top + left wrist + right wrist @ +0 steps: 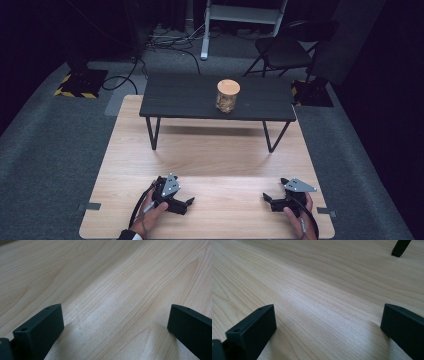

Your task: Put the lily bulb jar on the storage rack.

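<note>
We hold the left gripper (186,202) and right gripper (268,199) wide open and empty on the bench (220,150), the upright jar (228,95) straight ahead, roughly equidistant from both.

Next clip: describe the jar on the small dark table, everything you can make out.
The jar is a squat, clear cylinder with a flat, round, light-brown lid that looks like wood or cork, shut on top. Tan, lumpy contents fill much of it; what they are can't be told. It stands upright right of centre on the dark table, apart from both tools, touching nothing else.
</note>
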A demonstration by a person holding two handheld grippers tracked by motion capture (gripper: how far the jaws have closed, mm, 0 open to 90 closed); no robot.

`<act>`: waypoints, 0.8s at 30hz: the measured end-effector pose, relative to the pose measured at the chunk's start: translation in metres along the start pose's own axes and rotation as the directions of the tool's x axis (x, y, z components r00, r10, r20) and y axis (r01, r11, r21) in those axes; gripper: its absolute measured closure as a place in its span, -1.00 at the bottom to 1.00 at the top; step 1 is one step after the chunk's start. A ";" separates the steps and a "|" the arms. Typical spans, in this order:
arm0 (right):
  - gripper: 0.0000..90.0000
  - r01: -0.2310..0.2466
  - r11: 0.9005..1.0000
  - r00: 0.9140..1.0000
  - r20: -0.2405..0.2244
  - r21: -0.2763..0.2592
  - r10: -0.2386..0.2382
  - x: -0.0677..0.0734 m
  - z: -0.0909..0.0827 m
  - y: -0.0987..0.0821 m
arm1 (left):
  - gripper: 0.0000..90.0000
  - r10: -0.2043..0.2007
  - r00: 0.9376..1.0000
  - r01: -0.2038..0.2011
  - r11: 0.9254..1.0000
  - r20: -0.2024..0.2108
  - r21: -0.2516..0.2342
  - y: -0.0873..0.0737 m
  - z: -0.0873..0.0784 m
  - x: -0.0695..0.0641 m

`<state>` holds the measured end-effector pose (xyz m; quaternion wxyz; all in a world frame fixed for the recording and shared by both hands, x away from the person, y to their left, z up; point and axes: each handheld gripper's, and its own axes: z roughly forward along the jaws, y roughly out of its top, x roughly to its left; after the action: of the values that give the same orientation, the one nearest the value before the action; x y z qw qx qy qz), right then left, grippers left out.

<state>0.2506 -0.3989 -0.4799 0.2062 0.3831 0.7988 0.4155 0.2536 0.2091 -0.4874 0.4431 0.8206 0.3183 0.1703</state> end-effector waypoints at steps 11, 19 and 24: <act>-1.00 0.000 1.000 1.000 0.000 0.000 0.000 0.000 0.000 0.000 | -0.99 0.003 1.000 -0.003 1.000 -0.001 0.002 0.000 0.000 0.000; -1.00 0.000 1.000 1.000 0.000 0.000 0.000 0.000 0.000 0.000 | -0.99 0.005 1.000 -0.005 1.000 -0.002 0.002 0.000 0.000 0.000; -1.00 0.000 1.000 1.000 0.000 0.000 0.000 0.000 0.000 0.000 | -0.99 0.005 1.000 -0.005 1.000 -0.003 0.003 0.001 0.000 -0.001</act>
<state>0.2507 -0.3991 -0.4799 0.2061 0.3831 0.7988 0.4156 0.2535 0.2084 -0.4870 0.4410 0.8219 0.3170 0.1720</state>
